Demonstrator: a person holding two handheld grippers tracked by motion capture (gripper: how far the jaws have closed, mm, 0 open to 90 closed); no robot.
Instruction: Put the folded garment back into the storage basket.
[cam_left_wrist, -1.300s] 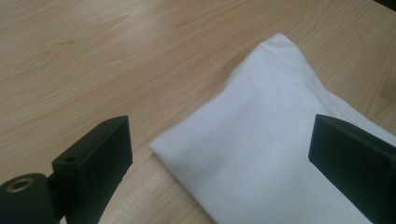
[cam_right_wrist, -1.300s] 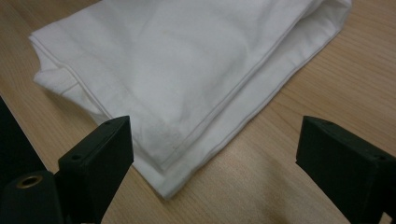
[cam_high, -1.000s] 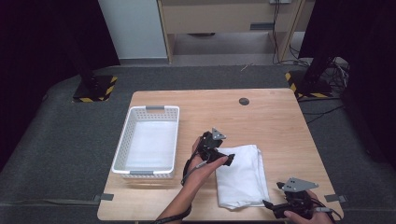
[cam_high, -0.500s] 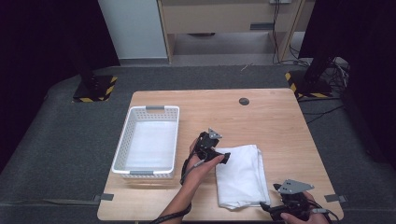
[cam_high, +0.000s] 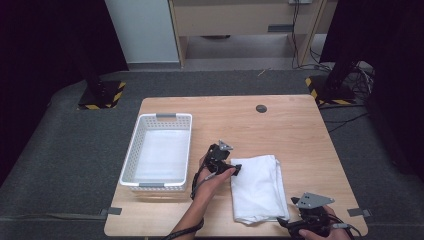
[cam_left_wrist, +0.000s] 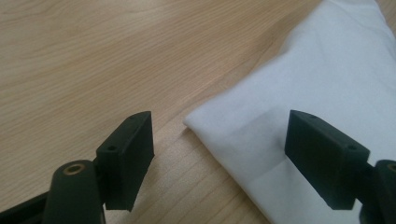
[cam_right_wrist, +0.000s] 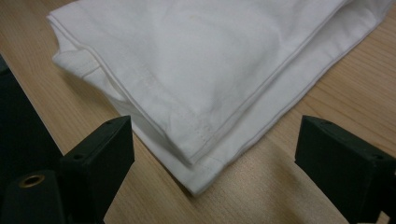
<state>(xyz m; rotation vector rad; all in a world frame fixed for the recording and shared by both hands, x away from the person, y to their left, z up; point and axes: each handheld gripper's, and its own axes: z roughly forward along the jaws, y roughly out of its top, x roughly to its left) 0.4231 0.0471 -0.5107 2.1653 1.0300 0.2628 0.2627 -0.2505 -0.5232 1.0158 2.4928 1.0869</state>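
High view: folded white cloth (cam_high: 258, 187) flat on table (cam_high: 300, 130), right of white basket (cam_high: 159, 152). Left gripper (cam_left_wrist: 219, 156) just been closing, jaws apart astride far-left corner; right gripper (cam_right_wrist: 215, 163) gaping before near-right corner. Judged: grasping stage; next, pinch both corners.

A corner of the folded white cloth (cam_left_wrist: 299, 88) is seen between the left gripper (cam_left_wrist: 219, 161)'s just-closing jaws, untouched, on the wooden table (cam_left_wrist: 93, 60).
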